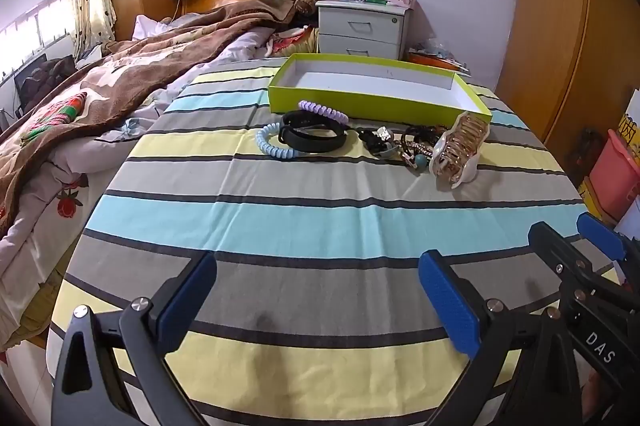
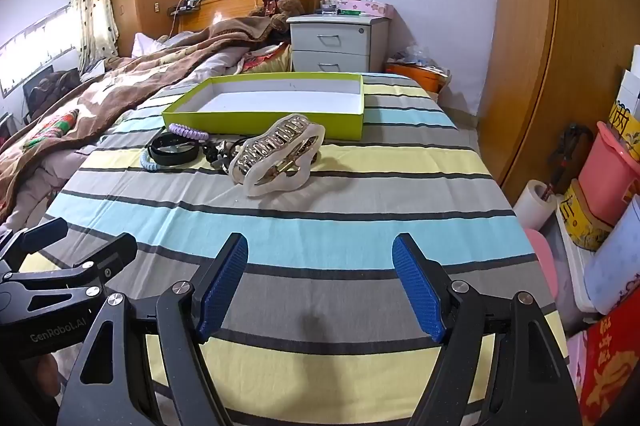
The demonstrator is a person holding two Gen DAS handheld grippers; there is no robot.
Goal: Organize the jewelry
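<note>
a striped sheet [image 1: 320, 222] bears a green box [image 1: 376, 101], coil ties, black band, clip.

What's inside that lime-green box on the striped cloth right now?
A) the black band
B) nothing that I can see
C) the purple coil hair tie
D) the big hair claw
B: the green box shows only its bare white floor, while the hair claw, purple coil tie and black band all lie on the striped cloth in front of it.
</note>
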